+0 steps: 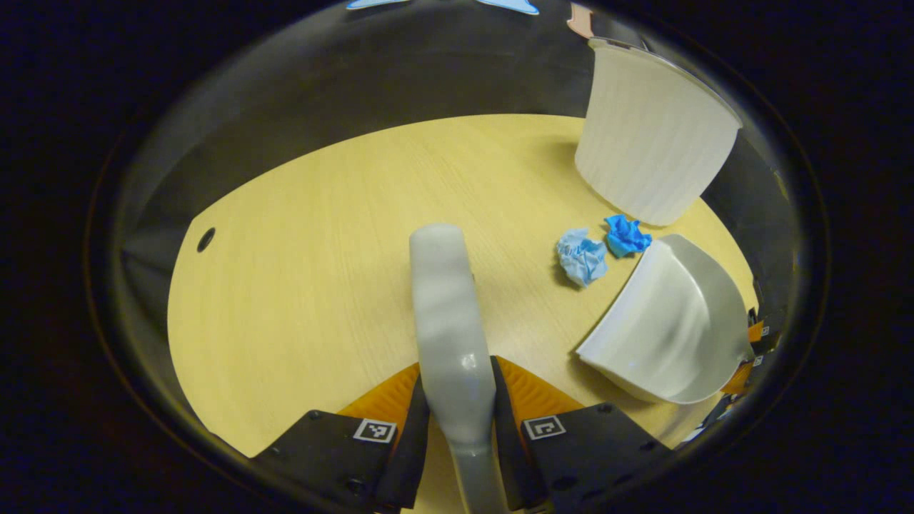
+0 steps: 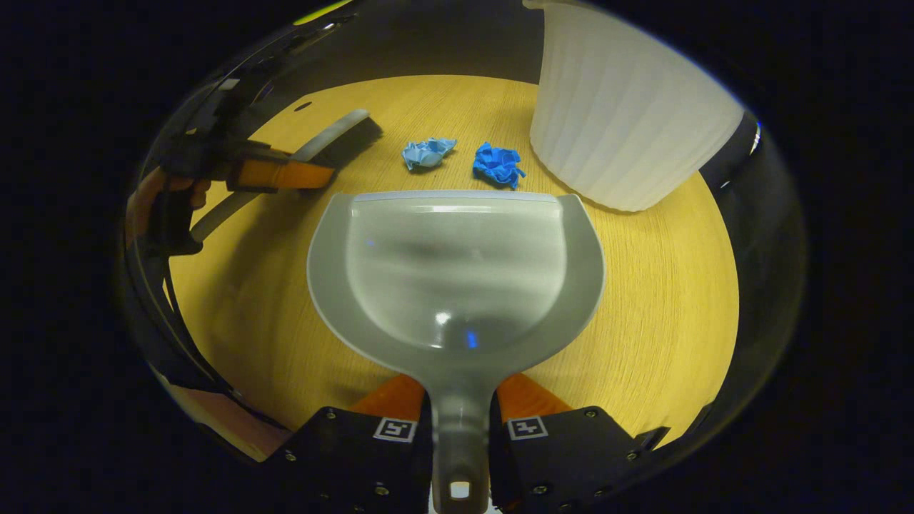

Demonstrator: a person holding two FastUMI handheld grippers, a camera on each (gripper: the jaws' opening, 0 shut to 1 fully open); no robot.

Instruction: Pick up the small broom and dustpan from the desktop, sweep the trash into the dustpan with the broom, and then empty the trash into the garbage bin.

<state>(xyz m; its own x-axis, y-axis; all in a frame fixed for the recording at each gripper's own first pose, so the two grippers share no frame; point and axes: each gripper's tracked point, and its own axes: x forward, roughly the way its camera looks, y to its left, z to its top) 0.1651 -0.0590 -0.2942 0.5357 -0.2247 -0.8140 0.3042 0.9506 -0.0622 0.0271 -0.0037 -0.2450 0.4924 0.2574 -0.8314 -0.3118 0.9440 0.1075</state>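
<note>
Item one: my left tool [image 1: 457,400] is clamped on the grey handle of the small broom [image 1: 448,314], which reaches forward over the wooden bench [image 1: 300,235]. Item two: my right tool [image 2: 460,414] is closed on the stem of the grey dustpan [image 2: 457,278], whose open front edge faces two crumpled paper scraps, one pale blue [image 2: 427,152] and one deep blue [image 2: 498,164], lying just beyond it. Item three: a white ribbed garbage bin [image 2: 628,121] stands at far right, near the deep blue scrap.
</note>
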